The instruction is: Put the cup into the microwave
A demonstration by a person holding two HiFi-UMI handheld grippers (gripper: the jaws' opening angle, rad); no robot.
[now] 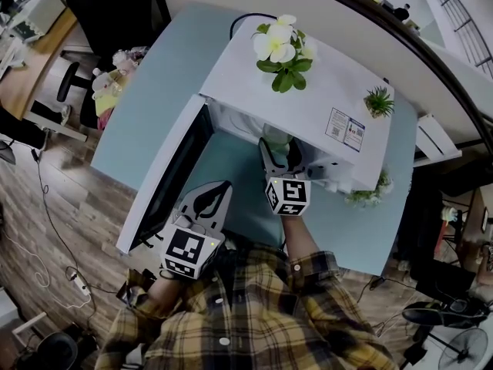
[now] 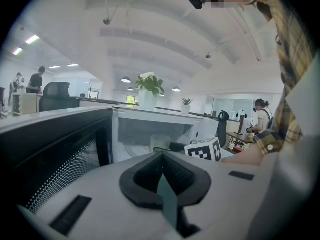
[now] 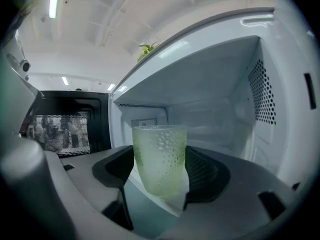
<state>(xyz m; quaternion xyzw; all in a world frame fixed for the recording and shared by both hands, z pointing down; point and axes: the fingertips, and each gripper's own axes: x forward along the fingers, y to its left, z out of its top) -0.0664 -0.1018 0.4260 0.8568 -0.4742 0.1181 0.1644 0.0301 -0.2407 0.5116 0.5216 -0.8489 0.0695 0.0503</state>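
Your right tool (image 1: pixel 280 151) pinched the cup (image 3: pixel 159 159) upright at the mouth of the microwave (image 1: pixel 308 91); your left tool (image 2: pixel 162 181) hung pressed together, empty, near the door (image 1: pixel 173 176). The next move likely called for reaching farther in and setting it down.

White-flowered plant (image 1: pixel 281 51), upright; small spiky green plant (image 1: pixel 378 100), well apart to its right. Light blue desk (image 1: pixel 146 99). Wooden floor (image 1: pixel 54 206) with white power strip (image 1: pixel 79 284); black office chair (image 1: pixel 115 10) beyond the desk.

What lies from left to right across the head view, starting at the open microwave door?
Open microwave door → right gripper with the cup → label sticker → small green plant
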